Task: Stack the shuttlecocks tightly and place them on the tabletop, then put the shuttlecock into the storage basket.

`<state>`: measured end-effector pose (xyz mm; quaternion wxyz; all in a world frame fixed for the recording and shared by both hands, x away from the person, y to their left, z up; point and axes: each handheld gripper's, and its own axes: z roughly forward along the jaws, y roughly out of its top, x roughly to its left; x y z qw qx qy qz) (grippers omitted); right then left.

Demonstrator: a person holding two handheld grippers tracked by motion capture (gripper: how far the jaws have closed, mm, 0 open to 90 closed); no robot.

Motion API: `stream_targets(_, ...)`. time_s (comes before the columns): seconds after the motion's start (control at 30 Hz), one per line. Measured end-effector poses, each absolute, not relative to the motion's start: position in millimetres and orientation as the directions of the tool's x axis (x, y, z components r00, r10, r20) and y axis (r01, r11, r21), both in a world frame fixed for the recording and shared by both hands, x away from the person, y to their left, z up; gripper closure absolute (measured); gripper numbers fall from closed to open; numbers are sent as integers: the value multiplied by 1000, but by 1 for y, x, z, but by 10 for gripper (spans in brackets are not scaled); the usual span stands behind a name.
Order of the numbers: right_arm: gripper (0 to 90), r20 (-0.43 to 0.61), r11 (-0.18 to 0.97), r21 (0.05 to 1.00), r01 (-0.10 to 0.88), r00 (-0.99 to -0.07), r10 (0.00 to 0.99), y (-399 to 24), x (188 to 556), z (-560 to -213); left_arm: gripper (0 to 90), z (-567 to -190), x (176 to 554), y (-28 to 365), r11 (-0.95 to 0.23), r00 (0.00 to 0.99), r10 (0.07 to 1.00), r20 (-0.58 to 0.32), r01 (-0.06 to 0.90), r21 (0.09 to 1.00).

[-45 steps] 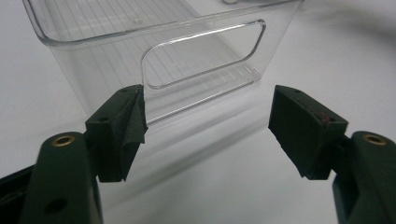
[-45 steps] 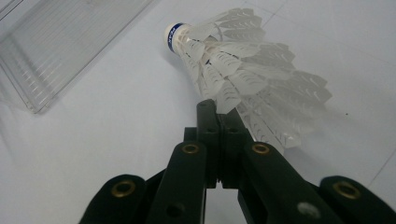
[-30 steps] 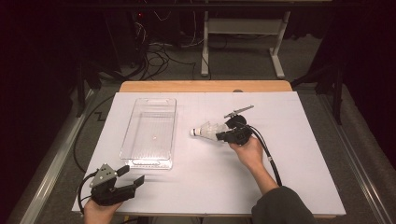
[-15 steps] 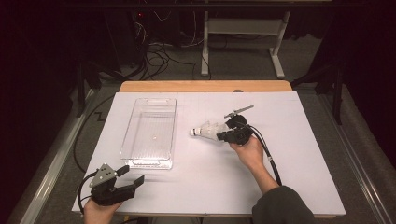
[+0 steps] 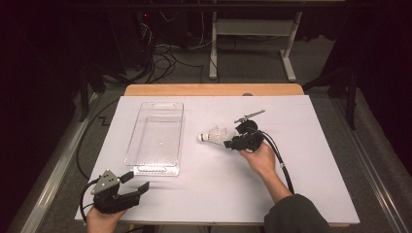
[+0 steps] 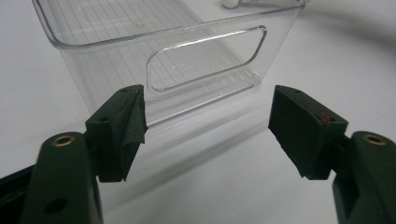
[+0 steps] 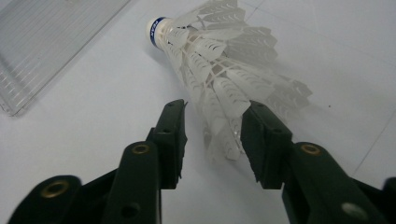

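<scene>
Right gripper view: my right gripper (image 7: 212, 135) has just been opening; jaws straddle the shuttlecock (image 7: 224, 65), pads loose.
Shuttlecock: mid-table, beside the clear bin (image 5: 156, 137).
Left gripper (image 6: 205, 126): open, empty, near-left corner.
Risk: feathers could snag and drag as I withdraw.

The shuttlecock (image 7: 219, 70) is showing white feather-like vanes, slightly translucent and matt, tied with thin thread, and a smooth white cork tip with a blue band. The bin (image 5: 158, 136) is looking like clear hard plastic, glossy, with fine ribbing along its floor and a smooth cut-out handle in its end wall. The sheet (image 5: 316, 160) covering the table is appearing white, matt and smooth, like paper or thin board. The tabletop edge (image 5: 214, 90) behind it is showing light wood. The right gripper (image 7: 212, 140) and left gripper (image 6: 208, 130) are showing matt black plastic jaws with rough, worn pads and small brass-coloured rivets.
</scene>
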<state>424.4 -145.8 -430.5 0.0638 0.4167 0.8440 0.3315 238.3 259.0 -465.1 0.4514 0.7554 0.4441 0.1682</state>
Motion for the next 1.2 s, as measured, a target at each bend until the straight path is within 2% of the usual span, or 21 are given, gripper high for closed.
stream_targets(0.37,501,152,441,613,655,-646,748,-142,420,-433,287,-465,238,259,-195,550,822,-150,518,833)
stream_targets(1.2,476,159,423,630,651,-642,750,-139,416,-445,287,-465,238,261,-174,539,825,-166,523,834)
